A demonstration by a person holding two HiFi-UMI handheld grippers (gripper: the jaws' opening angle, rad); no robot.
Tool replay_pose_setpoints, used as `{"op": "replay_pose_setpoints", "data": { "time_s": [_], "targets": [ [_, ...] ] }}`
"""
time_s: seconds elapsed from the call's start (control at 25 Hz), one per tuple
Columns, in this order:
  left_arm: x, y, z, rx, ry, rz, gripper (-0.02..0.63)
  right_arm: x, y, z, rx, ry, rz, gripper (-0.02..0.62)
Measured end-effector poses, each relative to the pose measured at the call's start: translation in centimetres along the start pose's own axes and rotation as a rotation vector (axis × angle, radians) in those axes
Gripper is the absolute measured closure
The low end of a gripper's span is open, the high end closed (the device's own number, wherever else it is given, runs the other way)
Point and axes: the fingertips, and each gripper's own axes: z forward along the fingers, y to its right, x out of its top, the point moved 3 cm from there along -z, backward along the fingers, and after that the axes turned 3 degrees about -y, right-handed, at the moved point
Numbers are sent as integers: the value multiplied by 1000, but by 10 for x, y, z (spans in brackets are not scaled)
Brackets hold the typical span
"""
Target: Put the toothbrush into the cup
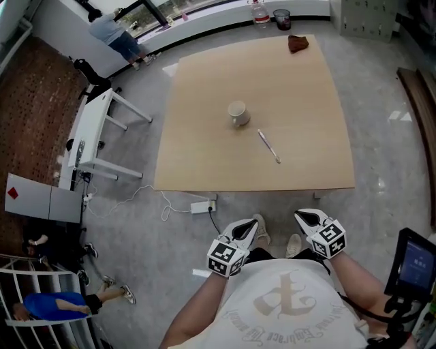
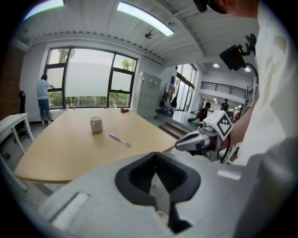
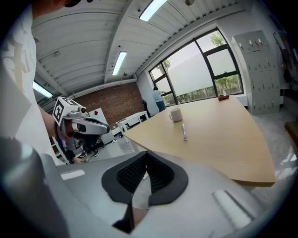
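A pale cup [image 1: 238,113] stands upright near the middle of the light wooden table [image 1: 204,157]. A slim purple-and-white toothbrush [image 1: 268,146] lies flat on the table, just right of the cup and nearer to me. Both grippers hang close to my body, short of the table's near edge. The left gripper [image 1: 248,228] and the right gripper [image 1: 304,217] are shut with nothing in them. In the left gripper view the cup [image 2: 96,124] and toothbrush [image 2: 120,139] lie far ahead of the shut left gripper [image 2: 156,157]. In the right gripper view the cup [image 3: 175,114] and toothbrush [image 3: 184,132] lie beyond the shut right gripper [image 3: 146,154].
A brown object [image 1: 298,43] sits at the table's far right corner. A bottle [image 1: 259,13] and a dark cup stand on the window ledge. A white desk [image 1: 88,129] is at the left, a power strip [image 1: 202,206] with cable lies on the floor, and a person [image 1: 116,34] stands at the window.
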Motion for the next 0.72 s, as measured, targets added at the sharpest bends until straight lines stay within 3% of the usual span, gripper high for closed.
{"op": "replay_pose_setpoints", "data": {
  "time_s": [0.28, 0.52, 0.72],
  "targets": [
    [13, -60, 37, -77, -11, 0, 601, 21, 22, 33, -93, 3, 24, 583],
    [24, -111, 61, -167, -89, 12, 601, 51, 44, 63, -193, -9, 50, 583],
    [35, -135, 70, -283, -137, 120, 601, 62, 57, 72, -299, -18, 94, 583]
  ]
}}
